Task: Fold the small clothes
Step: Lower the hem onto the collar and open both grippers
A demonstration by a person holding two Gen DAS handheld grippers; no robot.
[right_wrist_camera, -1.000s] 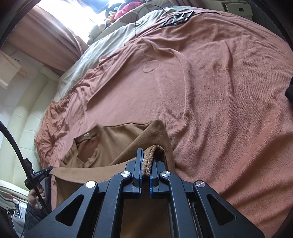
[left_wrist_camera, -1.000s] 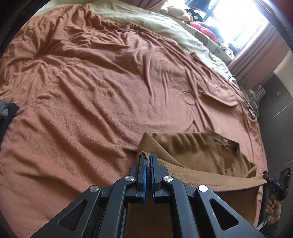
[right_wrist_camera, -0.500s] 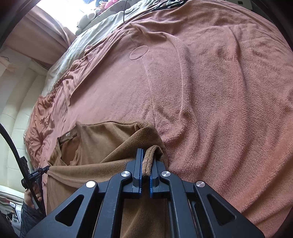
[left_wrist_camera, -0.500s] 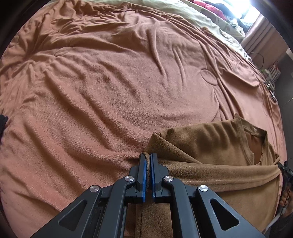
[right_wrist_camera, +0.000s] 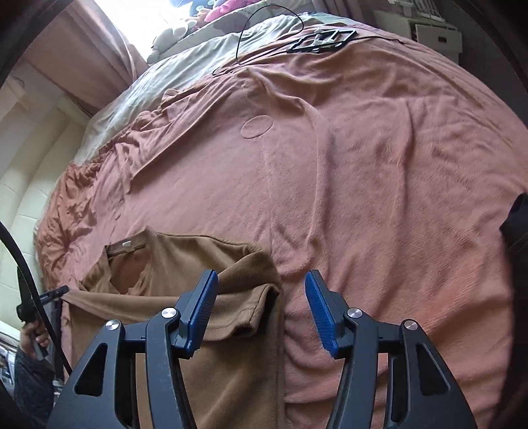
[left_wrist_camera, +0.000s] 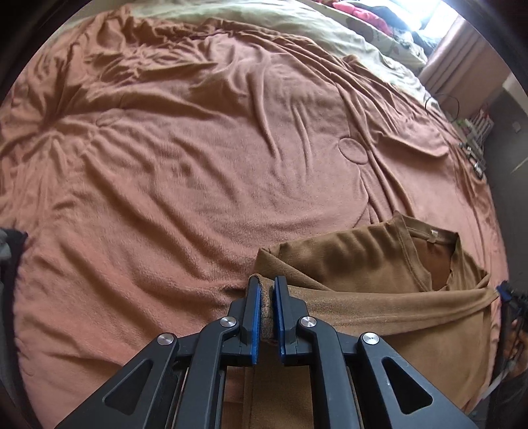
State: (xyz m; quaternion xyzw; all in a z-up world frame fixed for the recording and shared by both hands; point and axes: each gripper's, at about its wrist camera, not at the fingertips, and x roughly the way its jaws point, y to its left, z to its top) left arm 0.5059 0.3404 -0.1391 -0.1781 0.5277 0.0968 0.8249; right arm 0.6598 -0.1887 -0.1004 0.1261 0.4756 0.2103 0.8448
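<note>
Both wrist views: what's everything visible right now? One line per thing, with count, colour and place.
shirt: one, brown, partly folded, near edge of the bed.
blanket: one, rust-pink, wrinkled, covering the bed.
quilt: one, pale green, far end of the bed.
black frame-like object: one, far side of the blanket, a thin cable beside it.
dark cloth: one, black, left edge of the left view.
curtain: pinkish, by the bright window.
left claw: black, blue pads, opening, shirt fold between them.
right claw: opening wide, shirt hem lying free between its pads.
</note>
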